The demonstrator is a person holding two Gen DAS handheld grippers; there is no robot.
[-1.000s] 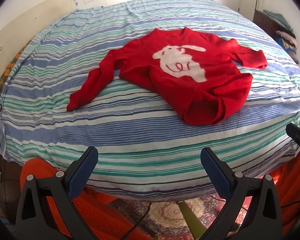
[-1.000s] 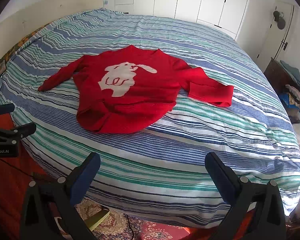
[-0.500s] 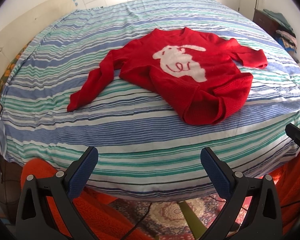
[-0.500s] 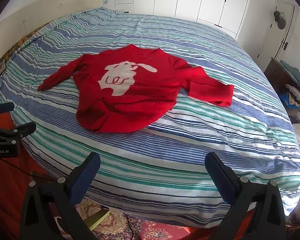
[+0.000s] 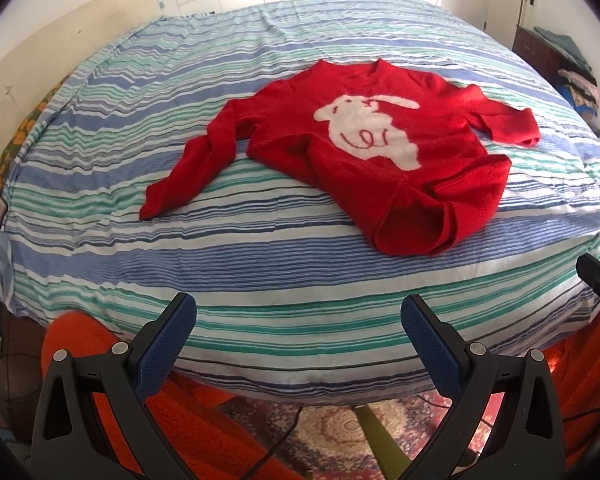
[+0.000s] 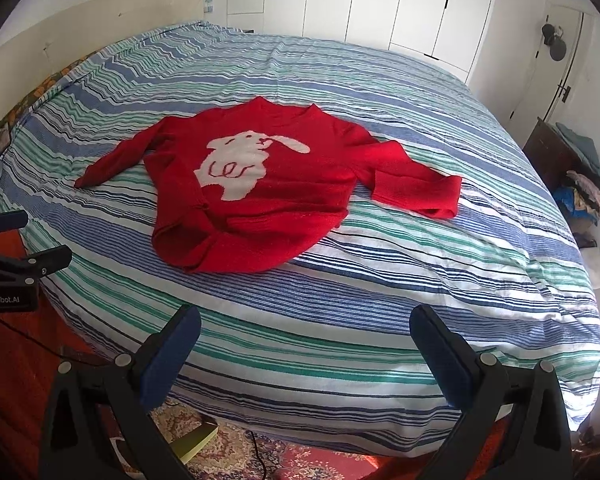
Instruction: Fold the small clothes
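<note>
Left gripper (image 5: 298, 330): blue-padded fingers (image 5: 166, 342) spread wide, nothing between them, poised above the near edge of the bed (image 5: 260, 272). Right gripper (image 6: 304, 340): fingers (image 6: 440, 354) likewise parted and empty, above the same edge, to the right of the left unit. Red sweater (image 6: 268, 184) with white animal motif: face up near the middle of the striped bedspread, well apart from both grippers. Neck toward the far side, hem bunched and partly turned up on the near side. One sleeve stretched out straight, the other bent back on itself. Beyond the bed: white wardrobe doors (image 6: 380, 4).
</note>
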